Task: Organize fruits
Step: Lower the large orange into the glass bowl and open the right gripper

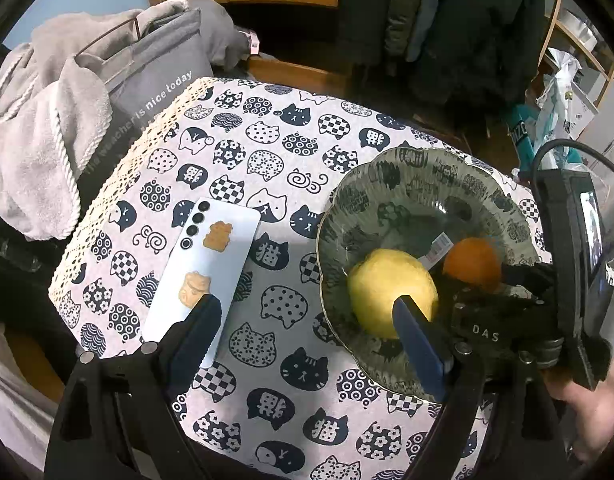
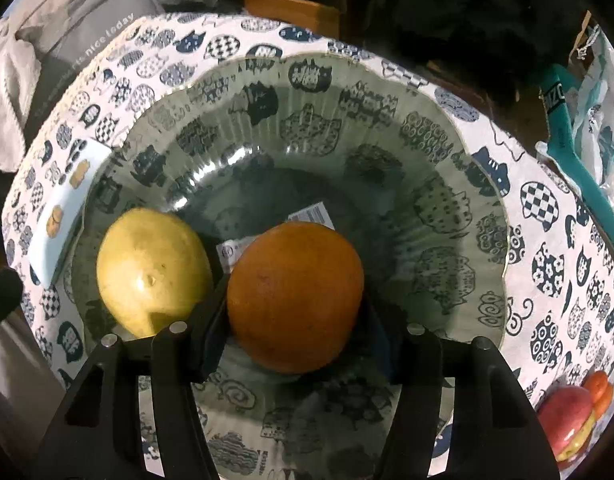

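Right gripper: jaws pinching the orange, one finger against each side of the fruit. The orange sits low inside the glass bowl; whether it touches the bowl floor cannot be told.

Yellow pear: resting in the bowl just left of the orange, close beside it; contact between the two cannot be confirmed. A barcode label shows through the glass behind the fruit.

Left gripper: jaws spread wide, holding nothing. Its right finger overlaps the near side of the pear from this view; its left finger overlaps the lower end of a pale blue phone lying face down on the bench, which carries a cat-print cloth.

Further fruit, red and orange, lies at the bench edge, well apart from the bowl. A grey bag with a towel stands beyond the far-left corner.
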